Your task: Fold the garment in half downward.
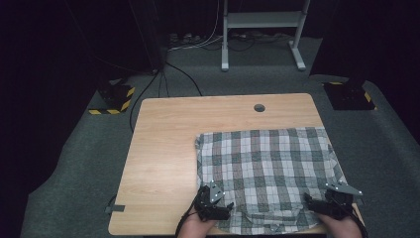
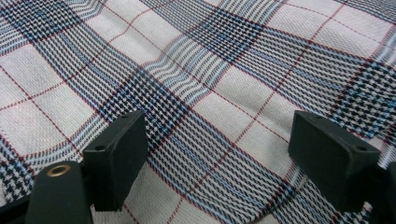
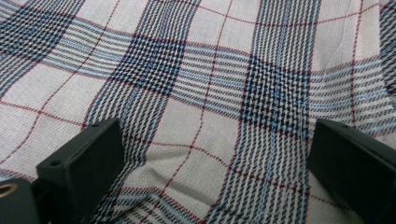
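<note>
**Checked cloth on table, two grippers at near edge**

Cloth (image 1: 267, 173): checked weave in white, grey-black and blue with thin red lines. Spread over the right half of the table (image 1: 163, 148), reaching from about mid-depth to the near edge. Right side hanging slightly past the table's right edge. Near edge rumpled, with a small fold between the two grippers. Left edge wavy, far edge fairly straight.

Table: light wood top, rounded corners, round cable hole (image 1: 259, 107) near the far edge. Left half bare.

Left gripper (image 1: 214, 201): held at the near-left corner of the cloth, just above or on it; contact not clear from the high view. In the left gripper view (image 2: 219, 154), jaws spread wide, flat cloth lying between and beyond them, nothing pinched.

Right gripper (image 1: 331, 201): held at the near-right corner of the cloth. In the right gripper view (image 3: 215, 168), jaws likewise spread wide, cloth with a soft crease below them, nothing pinched.

Hands: left hand (image 1: 197, 229) and right hand (image 1: 339, 225) entering from the bottom of the high view, each behind its gripper.

Surroundings: grey carpet (image 1: 79, 163), white metal frame (image 1: 262, 29) at the far side, cables (image 1: 163, 82) on the floor, two black base plates with yellow-black tape (image 1: 115, 99) to either side.
</note>
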Available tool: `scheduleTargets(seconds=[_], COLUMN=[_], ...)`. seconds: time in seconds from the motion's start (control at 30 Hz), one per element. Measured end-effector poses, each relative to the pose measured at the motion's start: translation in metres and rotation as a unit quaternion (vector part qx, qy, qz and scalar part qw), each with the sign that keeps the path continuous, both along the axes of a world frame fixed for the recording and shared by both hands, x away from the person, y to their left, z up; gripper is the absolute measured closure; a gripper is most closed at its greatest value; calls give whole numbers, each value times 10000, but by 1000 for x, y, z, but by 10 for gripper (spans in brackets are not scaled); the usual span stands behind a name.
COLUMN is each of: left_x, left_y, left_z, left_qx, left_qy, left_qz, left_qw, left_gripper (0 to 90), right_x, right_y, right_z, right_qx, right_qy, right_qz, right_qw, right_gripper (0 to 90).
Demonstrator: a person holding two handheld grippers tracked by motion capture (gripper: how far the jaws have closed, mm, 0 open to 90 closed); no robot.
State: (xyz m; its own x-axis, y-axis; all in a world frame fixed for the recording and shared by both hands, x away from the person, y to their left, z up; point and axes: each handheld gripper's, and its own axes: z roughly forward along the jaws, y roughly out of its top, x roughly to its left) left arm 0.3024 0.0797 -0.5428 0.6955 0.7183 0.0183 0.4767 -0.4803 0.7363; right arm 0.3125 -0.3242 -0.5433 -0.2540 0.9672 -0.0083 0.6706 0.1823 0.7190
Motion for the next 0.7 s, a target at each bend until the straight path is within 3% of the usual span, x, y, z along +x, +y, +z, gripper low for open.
scheduleTargets(seconds=[0.13, 0.23, 0.3, 0.47, 0.57, 0.6, 0.7], left_x=[-1, -2, -3, -5, -6, -7, -7], left_y=[2, 3, 5, 17, 24, 32, 40], left_z=[0, 1, 3, 8, 11, 13, 16], left_qx=[-67, -101, -161, -244, -289, -340, -341], left_qy=[42, 15, -19, -88, -126, -197, -269], left_qz=[-288, -372, -380, -315, -275, -279, -231], left_qw=[9996, 9993, 9991, 9992, 9991, 9988, 9988], left_gripper=[126, 114, 79, 53, 47, 44, 36], right_x=[-5, -8, -13, -21, -23, -26, -27], right_y=[2, 2, 4, 11, 13, 16, 18], right_z=[2, 6, 12, 20, 23, 25, 27], right_qx=[-127, -32, 50, -31, -17, -58, -2], right_qy=[-171, -304, -517, -917, -1022, -1153, -1182], right_qz=[102, 133, 185, 426, 480, 544, 596], right_qw=[9997, 9994, 9985, 9949, 9936, 9918, 9912], right_gripper=[24, 17, 13, 24, 23, 23, 17])
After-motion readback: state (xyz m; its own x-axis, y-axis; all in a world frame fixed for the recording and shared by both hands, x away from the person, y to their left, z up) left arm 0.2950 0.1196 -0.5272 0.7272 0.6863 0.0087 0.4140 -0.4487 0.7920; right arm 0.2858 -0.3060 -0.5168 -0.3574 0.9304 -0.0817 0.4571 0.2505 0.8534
